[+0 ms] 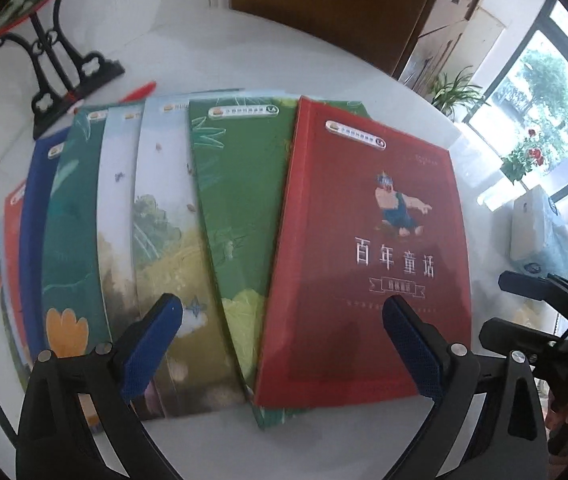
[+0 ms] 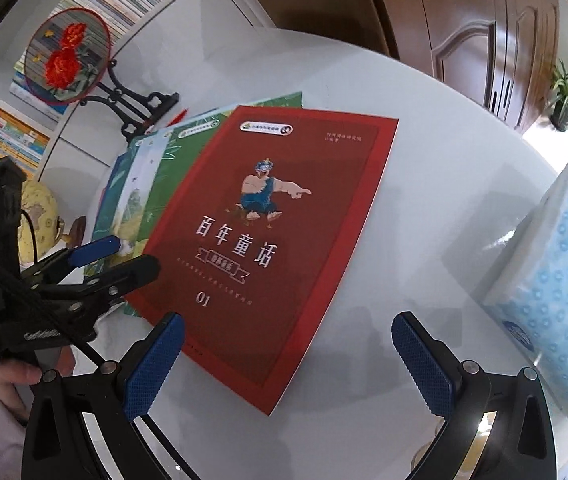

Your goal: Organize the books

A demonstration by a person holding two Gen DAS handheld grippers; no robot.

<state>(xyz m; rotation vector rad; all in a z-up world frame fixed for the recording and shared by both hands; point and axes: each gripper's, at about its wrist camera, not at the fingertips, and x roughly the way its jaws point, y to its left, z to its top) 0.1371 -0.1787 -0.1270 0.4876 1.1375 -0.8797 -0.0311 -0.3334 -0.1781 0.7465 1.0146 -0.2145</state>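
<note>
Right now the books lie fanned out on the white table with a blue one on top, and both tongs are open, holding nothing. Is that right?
Not quite: the top book is red, not blue, as the right wrist view shows. The rest holds: the books lie fanned out on the white table, and the left tongs and right tongs are open, holding nothing.

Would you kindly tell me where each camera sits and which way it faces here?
Left wrist: on the left gripper, open, above the fanned books; right gripper at right.
Right wrist: on the right gripper, open, facing the red book and tissue pack; left gripper and a hand at left.
Shared: red book, white table.
</note>
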